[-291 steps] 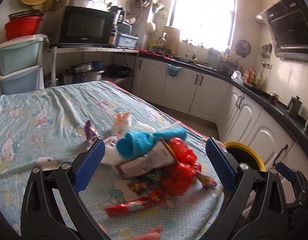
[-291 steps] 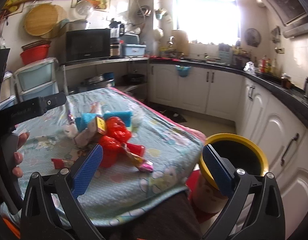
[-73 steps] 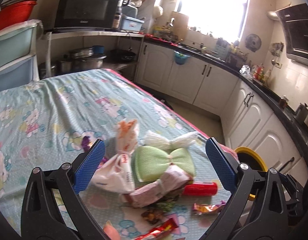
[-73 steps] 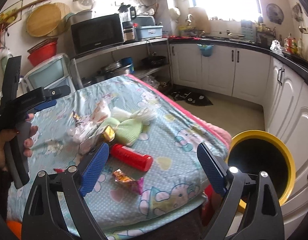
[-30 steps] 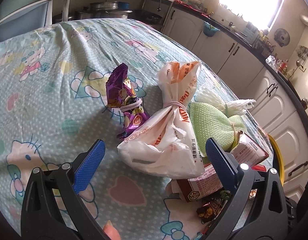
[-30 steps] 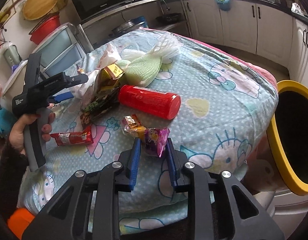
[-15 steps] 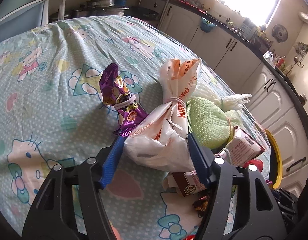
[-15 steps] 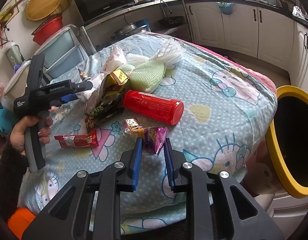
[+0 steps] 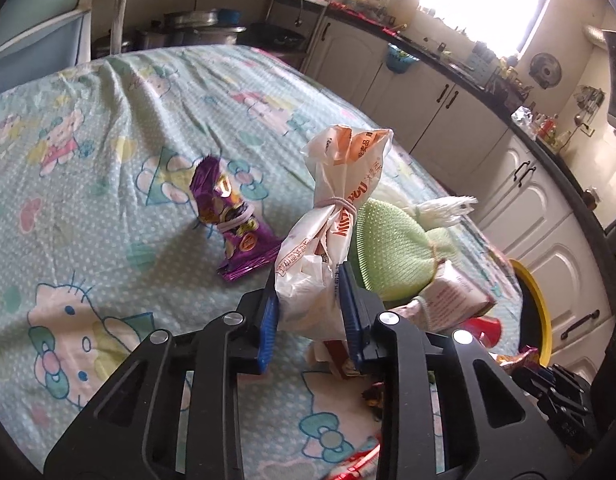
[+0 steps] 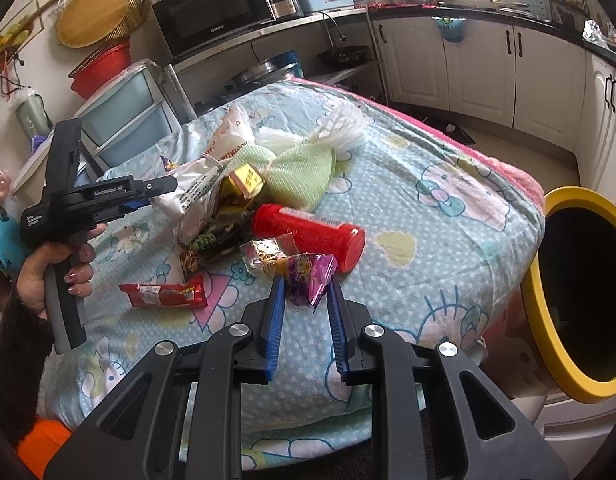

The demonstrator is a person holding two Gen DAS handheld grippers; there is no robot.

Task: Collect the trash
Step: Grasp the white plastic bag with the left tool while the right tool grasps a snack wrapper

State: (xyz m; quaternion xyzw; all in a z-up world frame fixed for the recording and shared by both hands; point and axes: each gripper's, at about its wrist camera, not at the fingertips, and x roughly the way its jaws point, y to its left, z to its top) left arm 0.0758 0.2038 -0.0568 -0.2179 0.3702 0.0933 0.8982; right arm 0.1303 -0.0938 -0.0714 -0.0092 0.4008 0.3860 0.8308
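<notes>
1. On the far left of the worktop (image 9: 108, 128), covered by a pale blue cartoon-print cloth, a purple snack packet (image 9: 236, 224) lies alone, untouched.
2. My left hand-held gripper (image 9: 309, 312) has just been closing, and its blue pads now squeeze a white plastic bag (image 9: 327, 248) tied with a rubber band. I grip the full lower part, where the pads get the most purchase.
3. Just right of the bag sit a green mesh pouch (image 9: 391, 248) and a small carton (image 9: 455, 296), touching each other.
4. In front of them lie a red cylinder (image 10: 308, 232) and a red wrapper (image 10: 164, 294).
5. My right hand-held gripper (image 10: 306, 300) is clamped on a purple-and-yellow candy wrapper (image 10: 304, 276), held by its near end.
6. At the far right the yellow-rimmed bin (image 10: 547, 320) stands open beside the worktop edge, within easy reach for dropping both pieces.
</notes>
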